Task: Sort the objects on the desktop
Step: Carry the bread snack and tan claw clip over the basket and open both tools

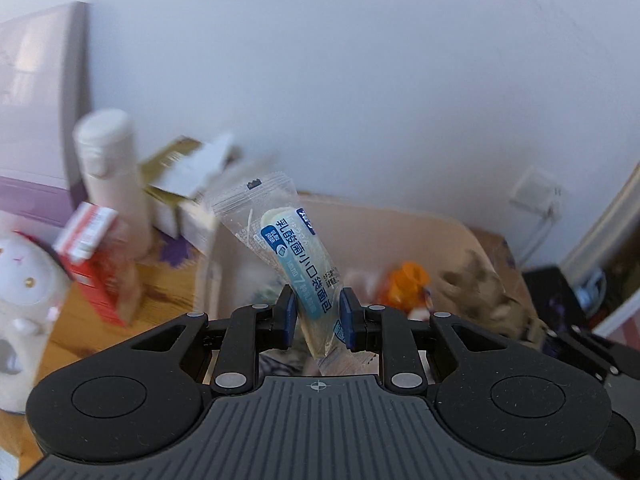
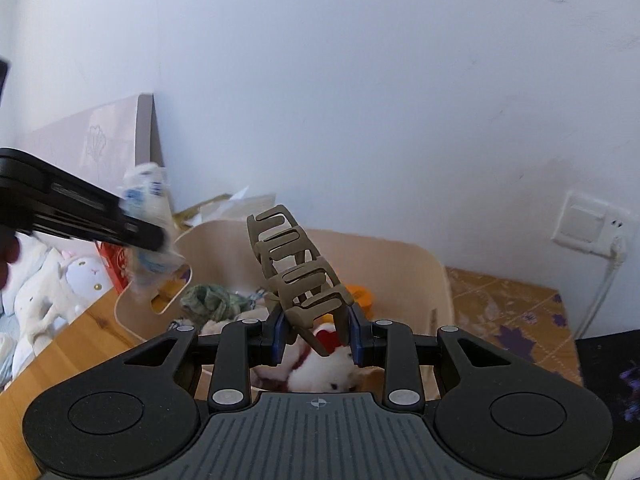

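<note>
My left gripper (image 1: 319, 318) is shut on a clear snack packet (image 1: 294, 256) with blue print, held tilted above the beige bin (image 1: 420, 220). In the right wrist view the same gripper (image 2: 160, 240) comes in from the left with the blurred packet (image 2: 150, 200) over the bin's left rim (image 2: 192, 240). My right gripper (image 2: 318, 330) is shut on a brown hair claw clip (image 2: 298, 268), which sticks up and leans left over the bin. Inside the bin lie a white and red plush toy (image 2: 332, 364), a green cloth (image 2: 212, 298) and an orange item (image 2: 360, 294).
A white bottle (image 1: 112, 176), a red box (image 1: 92, 264), gold and white cartons (image 1: 180, 184) and a white plush (image 1: 24, 280) stand on the wooden desk (image 1: 80, 320) left of the bin. A wall socket (image 2: 588, 224) with a cable is at the right, above a patterned cloth (image 2: 512, 312).
</note>
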{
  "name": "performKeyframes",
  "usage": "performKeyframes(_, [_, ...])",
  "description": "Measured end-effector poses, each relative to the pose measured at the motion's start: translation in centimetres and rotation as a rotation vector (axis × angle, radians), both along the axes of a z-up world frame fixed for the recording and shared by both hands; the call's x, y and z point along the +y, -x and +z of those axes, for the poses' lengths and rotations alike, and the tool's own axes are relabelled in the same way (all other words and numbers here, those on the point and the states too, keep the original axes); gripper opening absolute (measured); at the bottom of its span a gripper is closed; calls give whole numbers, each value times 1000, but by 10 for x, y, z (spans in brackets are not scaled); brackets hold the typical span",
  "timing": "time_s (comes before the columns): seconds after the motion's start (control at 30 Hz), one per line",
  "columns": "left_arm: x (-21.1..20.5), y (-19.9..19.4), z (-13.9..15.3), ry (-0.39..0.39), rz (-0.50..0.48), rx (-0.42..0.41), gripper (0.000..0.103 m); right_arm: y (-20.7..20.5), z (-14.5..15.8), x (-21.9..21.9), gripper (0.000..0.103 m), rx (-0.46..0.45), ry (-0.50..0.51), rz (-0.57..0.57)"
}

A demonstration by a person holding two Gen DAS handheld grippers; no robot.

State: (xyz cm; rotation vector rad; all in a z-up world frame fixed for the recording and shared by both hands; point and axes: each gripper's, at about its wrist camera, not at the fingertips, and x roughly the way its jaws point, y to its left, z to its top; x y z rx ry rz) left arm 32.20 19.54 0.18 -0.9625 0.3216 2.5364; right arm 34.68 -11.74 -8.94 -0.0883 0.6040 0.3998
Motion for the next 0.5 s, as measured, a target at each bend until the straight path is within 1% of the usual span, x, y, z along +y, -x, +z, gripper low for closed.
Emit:
performKeyframes(0.07, [12,3,-13,24,-17,-21,23,-5,-7,5,29,26,7,-1])
performKeyframes(0.2, [23,10,-42,76,-21,-59,24,-18,-22,11,29,76,31,-15])
performKeyframes(0.3, [22,13,-47,53,9,-69,26,-24,-31,13,29,102,48,-23])
performKeyframes(0.37, [23,14,-49,46,9,-78,37,-25,-34,11,29,127,40,-30])
performKeyframes(0.4, [23,14,-50,46,7,-86,52,-26,-35,11,36,137,34,-33])
performKeyframes(0.43, [24,13,-51,48,7,-88,64,-25,-36,9,42,138,31,-40])
performKeyframes(0.5, [27,4,-51,54,-2,-62,70,-23,-34,6,46,126,35,-50])
